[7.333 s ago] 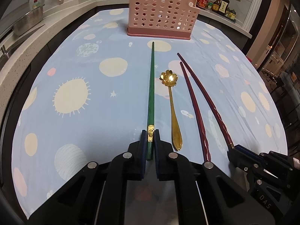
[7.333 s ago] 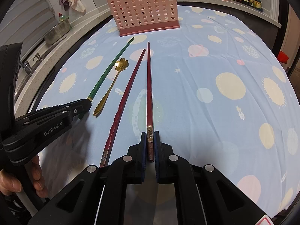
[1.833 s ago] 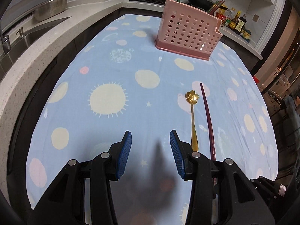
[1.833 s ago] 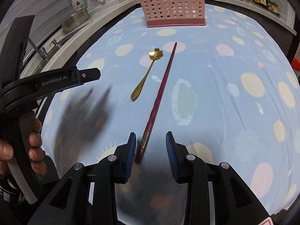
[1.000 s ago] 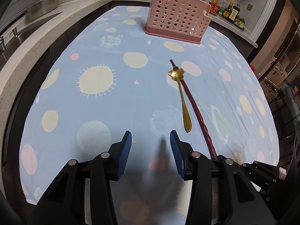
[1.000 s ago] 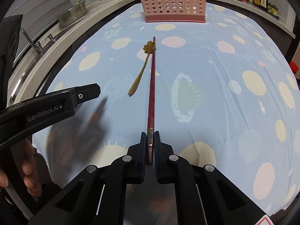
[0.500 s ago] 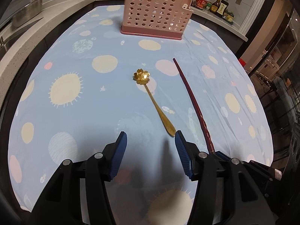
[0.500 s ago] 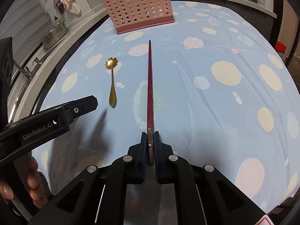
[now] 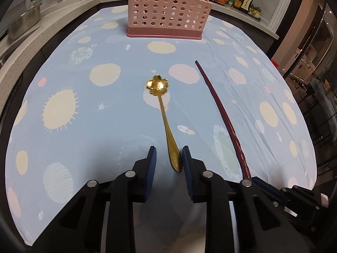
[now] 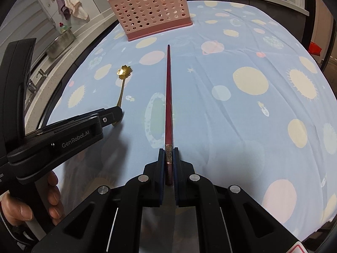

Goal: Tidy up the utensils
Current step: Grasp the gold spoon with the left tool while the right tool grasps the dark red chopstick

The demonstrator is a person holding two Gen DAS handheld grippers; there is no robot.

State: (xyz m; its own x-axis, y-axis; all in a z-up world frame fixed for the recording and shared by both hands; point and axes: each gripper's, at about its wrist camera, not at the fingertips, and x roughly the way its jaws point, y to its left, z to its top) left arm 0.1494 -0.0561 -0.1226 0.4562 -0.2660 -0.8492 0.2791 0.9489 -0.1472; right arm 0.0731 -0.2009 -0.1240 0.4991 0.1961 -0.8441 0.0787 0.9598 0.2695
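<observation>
Left wrist: left tool (image 9: 168, 158) jaws closing around gold spoon (image 9: 166, 124) handle, not yet pinching | right tool (image 10: 168, 158) clamping red chopstick (image 10: 168, 97), lying on surface (image 10: 231, 126)

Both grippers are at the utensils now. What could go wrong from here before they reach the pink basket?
1. The flower-shaped gold spoon lies off-centre between the left gripper fingers, which have been closing; its handle tip sits by one pad, so it may twist or slip.
2. The right gripper pinches the dark red chopstick at its very end; the long free tip could swing and miss the perforated pink plastic basket.
</observation>
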